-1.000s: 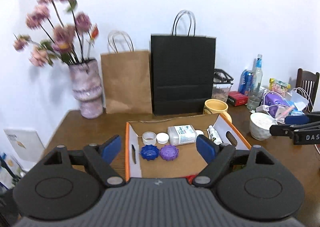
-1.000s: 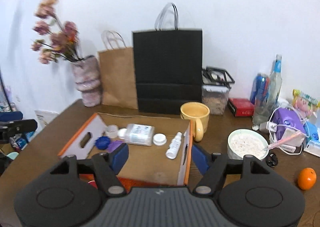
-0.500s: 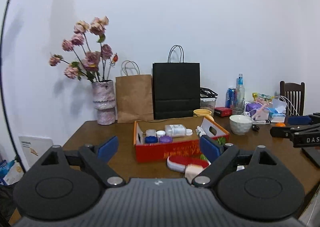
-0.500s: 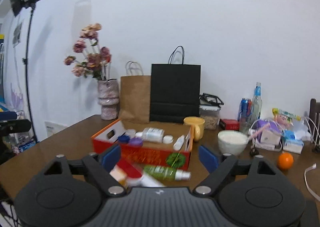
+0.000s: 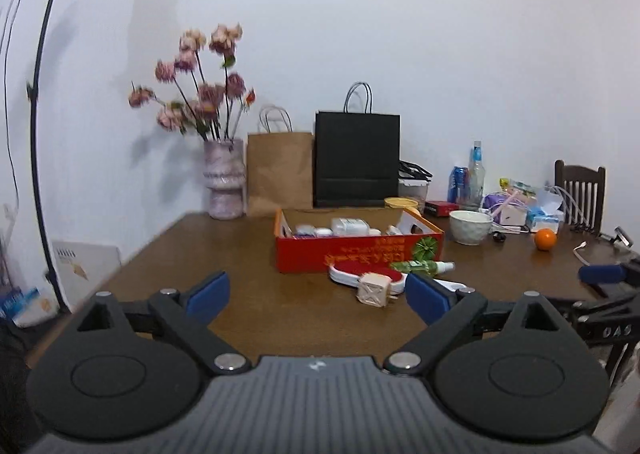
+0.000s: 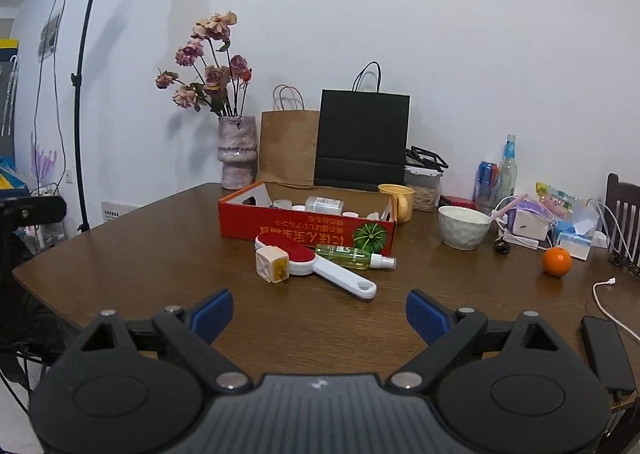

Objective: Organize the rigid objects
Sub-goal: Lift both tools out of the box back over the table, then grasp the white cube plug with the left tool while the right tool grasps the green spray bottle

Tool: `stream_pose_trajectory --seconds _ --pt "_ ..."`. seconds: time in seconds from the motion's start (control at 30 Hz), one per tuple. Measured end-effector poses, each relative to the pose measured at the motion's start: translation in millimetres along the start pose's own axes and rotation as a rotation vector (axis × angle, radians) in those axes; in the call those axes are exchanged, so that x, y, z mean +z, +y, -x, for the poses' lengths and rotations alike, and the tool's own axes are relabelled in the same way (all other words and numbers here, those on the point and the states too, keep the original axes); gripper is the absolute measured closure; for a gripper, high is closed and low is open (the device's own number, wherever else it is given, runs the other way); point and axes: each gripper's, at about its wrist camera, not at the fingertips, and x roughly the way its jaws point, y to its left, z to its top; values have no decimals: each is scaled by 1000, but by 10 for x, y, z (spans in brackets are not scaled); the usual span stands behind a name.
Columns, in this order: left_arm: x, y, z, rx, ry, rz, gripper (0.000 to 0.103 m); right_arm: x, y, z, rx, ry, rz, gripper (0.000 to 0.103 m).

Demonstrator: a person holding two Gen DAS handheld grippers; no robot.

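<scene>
You have a brown wooden table [image 6: 160, 254]. Take the red box [image 6: 306, 228] as your landmark. Just in front of it lie a cube [image 6: 273, 264], a red brush [image 6: 316, 266] and a spray bottle [image 6: 354, 257]. Behind it stand a vase [image 6: 237, 151] and two bags. To its right sit a mug [image 6: 400, 201], a bowl [image 6: 464, 226] and an orange [image 6: 557, 261].
</scene>
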Motion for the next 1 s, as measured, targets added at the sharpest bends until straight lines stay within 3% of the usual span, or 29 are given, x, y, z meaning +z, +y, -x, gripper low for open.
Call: stream_pose_trajectory --seconds 0.3,0.47,0.77,1.0 --pt "-218 -42 -501 -26 154 18 7 -150 -193 -395 -10 66 -54 10" --pt "-198 -189 -920 -63 188 -18 7 -106 -411 -721 -24 91 -80 10" --pt "-79 -438 -2153 -155 277 -8 7 229 -702 -1531 -21 85 -14 11" --pt "-70 -507 -2920 -154 337 5 10 455 -874 -2360 -21 125 100 12"
